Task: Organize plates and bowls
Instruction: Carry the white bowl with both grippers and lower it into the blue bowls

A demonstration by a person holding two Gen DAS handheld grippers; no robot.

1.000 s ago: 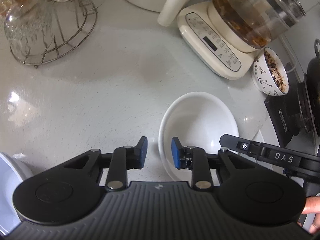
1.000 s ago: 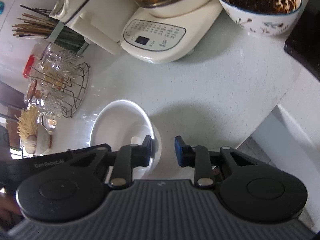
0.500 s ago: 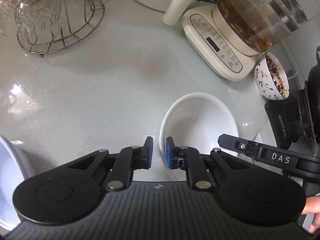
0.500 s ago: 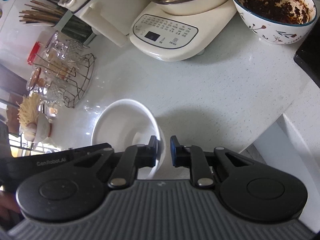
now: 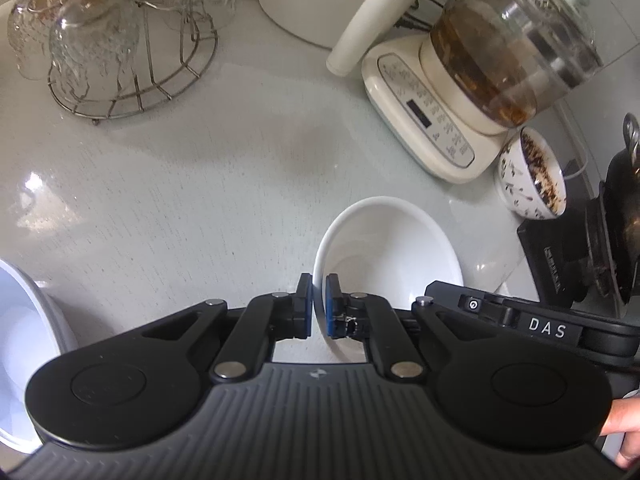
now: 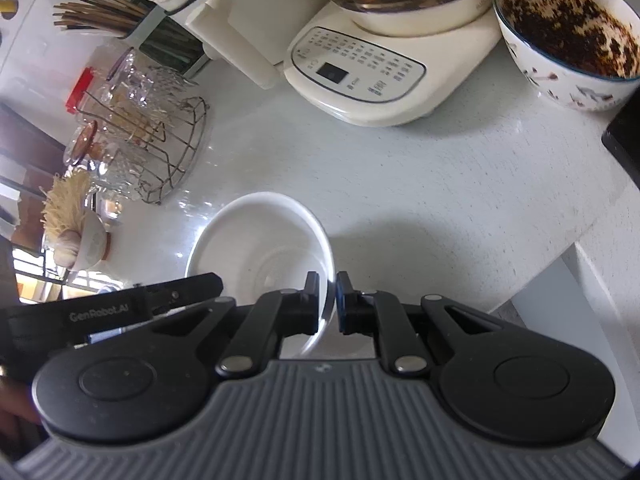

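A plain white bowl (image 5: 388, 248) stands on the pale countertop, also in the right wrist view (image 6: 260, 248). My left gripper (image 5: 318, 308) is shut on the bowl's left rim, one pad outside and one inside. My right gripper (image 6: 328, 304) is shut on the bowl's opposite rim in the same way. The right gripper's body shows at the right of the left wrist view (image 5: 520, 320). Another white bowl (image 5: 20, 340) sits at the far left edge, partly cut off.
A cream kettle base with a glass pot (image 5: 460, 100) stands behind the bowl. A patterned bowl of dark food (image 6: 568, 36) sits beside it. A wire rack of glasses (image 5: 120, 40), a chopstick holder (image 6: 116, 16) and a black stove (image 5: 580, 248) ring the counter (image 5: 180, 200). The counter edge (image 6: 560, 248) drops off at right.
Both grippers closed from open onto opposite rims of the white bowl. Both cameras drew back slightly from the counter.
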